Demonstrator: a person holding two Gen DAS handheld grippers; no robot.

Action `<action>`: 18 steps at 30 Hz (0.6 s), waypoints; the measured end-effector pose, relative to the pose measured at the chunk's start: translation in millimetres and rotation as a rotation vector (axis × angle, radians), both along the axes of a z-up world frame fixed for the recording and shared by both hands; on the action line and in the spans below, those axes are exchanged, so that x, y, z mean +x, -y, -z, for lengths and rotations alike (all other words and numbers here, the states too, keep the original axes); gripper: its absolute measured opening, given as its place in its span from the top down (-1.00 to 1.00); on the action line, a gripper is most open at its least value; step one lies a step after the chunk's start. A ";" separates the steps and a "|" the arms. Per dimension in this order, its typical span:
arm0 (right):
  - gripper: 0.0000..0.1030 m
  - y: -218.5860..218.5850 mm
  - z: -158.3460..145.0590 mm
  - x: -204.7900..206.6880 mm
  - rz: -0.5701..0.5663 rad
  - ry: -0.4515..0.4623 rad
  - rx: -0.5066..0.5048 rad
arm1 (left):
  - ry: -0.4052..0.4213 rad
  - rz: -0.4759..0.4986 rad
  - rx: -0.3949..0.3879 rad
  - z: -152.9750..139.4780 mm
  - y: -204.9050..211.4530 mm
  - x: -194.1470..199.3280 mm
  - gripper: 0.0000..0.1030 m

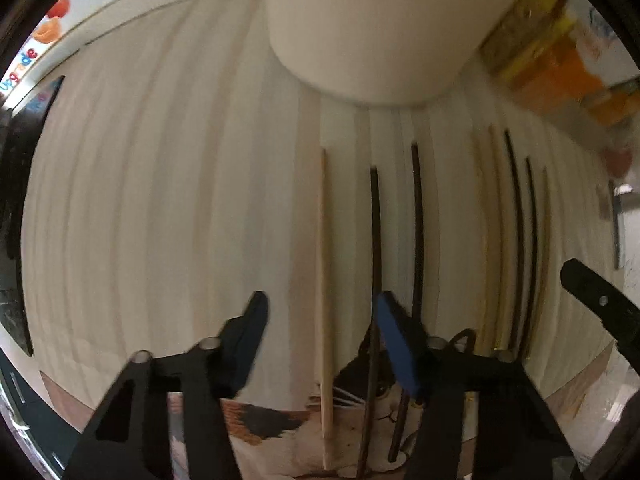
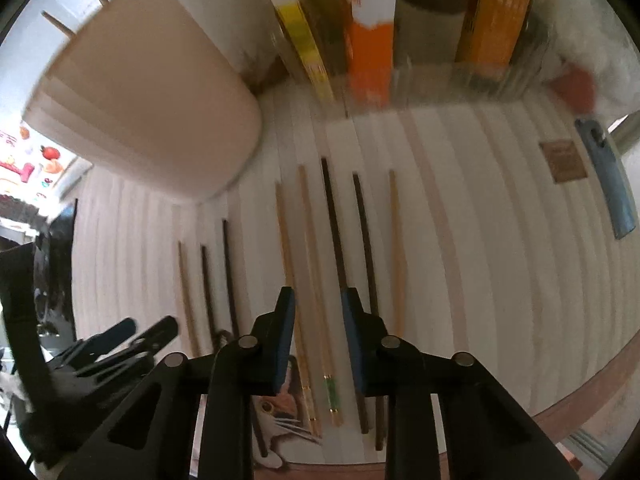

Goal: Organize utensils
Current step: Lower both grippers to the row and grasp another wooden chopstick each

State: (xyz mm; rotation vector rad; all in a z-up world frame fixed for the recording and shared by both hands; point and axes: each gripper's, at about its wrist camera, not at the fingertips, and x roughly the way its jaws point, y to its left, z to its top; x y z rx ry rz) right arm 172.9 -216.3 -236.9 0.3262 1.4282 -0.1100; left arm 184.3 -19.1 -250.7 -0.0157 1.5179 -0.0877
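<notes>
Several chopsticks lie side by side on a pale striped wooden table (image 1: pixel 160 200). In the left wrist view a light wooden chopstick (image 1: pixel 325 280) and a dark chopstick (image 1: pixel 375 240) lie between my open left gripper's (image 1: pixel 320 312) fingers; another dark chopstick (image 1: pixel 418 220) lies just right of them. A white cup (image 1: pixel 360 28) stands ahead; in the right wrist view the cup (image 2: pixel 148 104) holds two sticks. My right gripper (image 2: pixel 318 300) is open above a light chopstick (image 2: pixel 310 260), with a dark chopstick (image 2: pixel 334 232) by its right finger.
Books and boxes (image 2: pixel 368 52) stand at the back of the table. A blue object (image 2: pixel 610 180) and a brown tag (image 2: pixel 564 162) lie at the right. A cat picture (image 1: pixel 372 400) lies under the chopsticks' near ends. The table's front edge (image 2: pixel 580 404) is close.
</notes>
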 end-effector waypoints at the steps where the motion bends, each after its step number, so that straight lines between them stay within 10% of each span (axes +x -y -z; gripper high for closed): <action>1: 0.50 -0.1 4.3 -2.0 -0.003 -0.009 -0.001 | -0.003 0.008 0.011 3.5 1.9 -0.9 0.21; 5: 0.49 -3.7 13.0 -3.7 -0.019 -0.036 0.010 | 0.027 0.031 0.058 7.6 6.6 -5.9 0.90; 18: 0.49 -35.6 46.5 13.5 -0.122 -0.127 0.011 | 0.022 -0.046 0.124 3.9 -62.2 -12.9 0.91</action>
